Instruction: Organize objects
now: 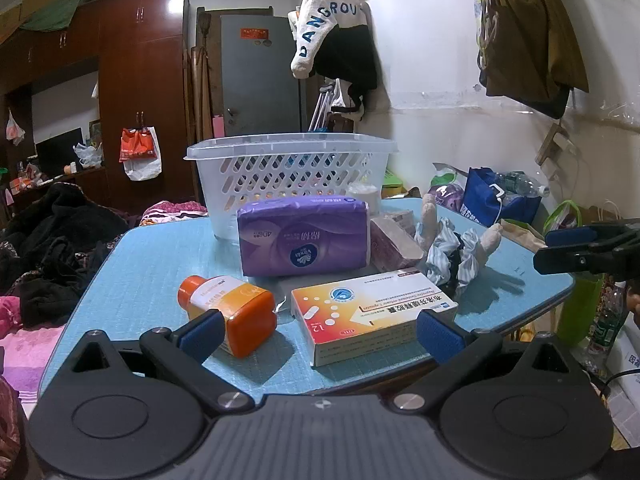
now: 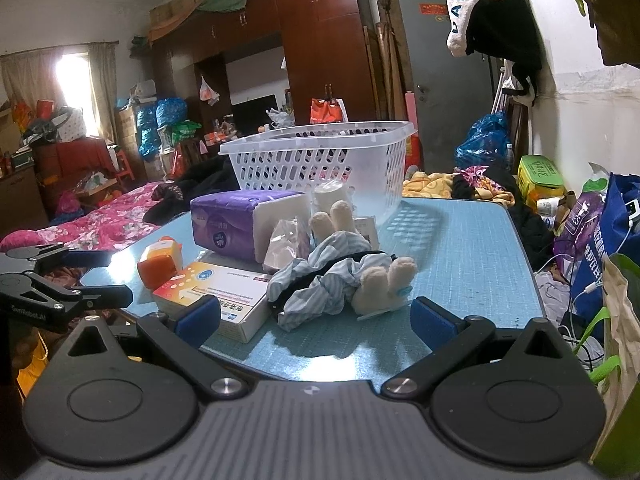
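On the blue table stand a white lattice basket, a purple tissue pack, an orange bottle lying on its side, a white-and-orange medicine box, a pink packet and a plush toy in striped cloth. My left gripper is open at the table's near edge, in front of the bottle and the box. My right gripper is open and empty, just in front of the plush toy. The basket, tissue pack and medicine box also show there.
A bed with pink bedding lies left of the table. Bags crowd the floor to the right. A wardrobe and a grey door stand behind. Clothes hang on the wall.
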